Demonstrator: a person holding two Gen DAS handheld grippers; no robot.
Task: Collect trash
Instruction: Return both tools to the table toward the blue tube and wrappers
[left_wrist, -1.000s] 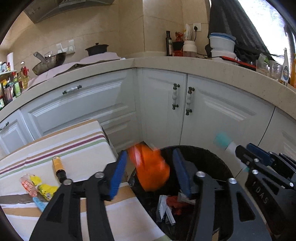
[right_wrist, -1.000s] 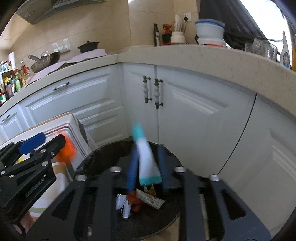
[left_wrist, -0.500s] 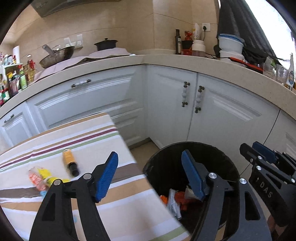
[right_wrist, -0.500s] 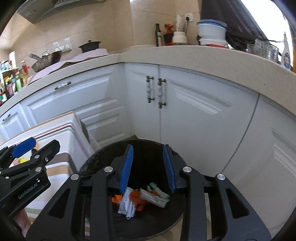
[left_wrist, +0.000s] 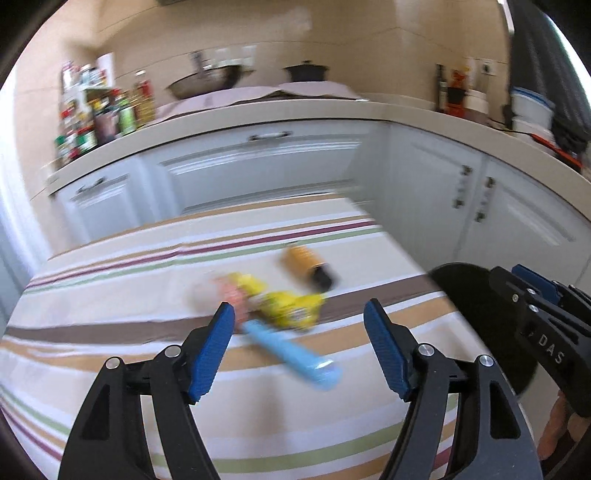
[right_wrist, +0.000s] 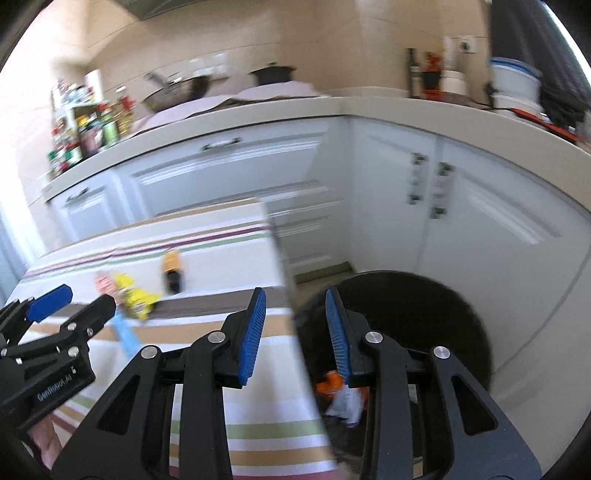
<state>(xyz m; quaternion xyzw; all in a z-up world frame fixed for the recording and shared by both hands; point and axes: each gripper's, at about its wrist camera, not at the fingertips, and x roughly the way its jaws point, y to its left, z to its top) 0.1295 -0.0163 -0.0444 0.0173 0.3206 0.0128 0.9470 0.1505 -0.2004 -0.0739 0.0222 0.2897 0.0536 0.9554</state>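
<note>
My left gripper (left_wrist: 299, 350) is open and empty above the striped table (left_wrist: 147, 280), just short of a light blue tube (left_wrist: 291, 350). A yellow wrapper (left_wrist: 284, 302), a pink wrapper (left_wrist: 229, 291) and an orange bottle with a black cap (left_wrist: 306, 264) lie beyond it. My right gripper (right_wrist: 295, 325) is open and empty over the table's right edge, next to the black trash bin (right_wrist: 424, 295), which holds orange and white trash (right_wrist: 340, 391). The left gripper (right_wrist: 70, 306) shows at the left of the right wrist view, and the right gripper (left_wrist: 532, 295) at the right of the left wrist view.
White kitchen cabinets (left_wrist: 266, 162) run behind the table and bin under a beige counter (right_wrist: 258, 110) with pots, bottles and containers. A spice rack (left_wrist: 92, 114) stands at the far left. The bin (left_wrist: 476, 295) sits on the floor off the table's right edge.
Both grippers let go of their trash over the bin, an orange item and a white tube, then swung left toward the table. The left one now faces the trash on the table.
</note>
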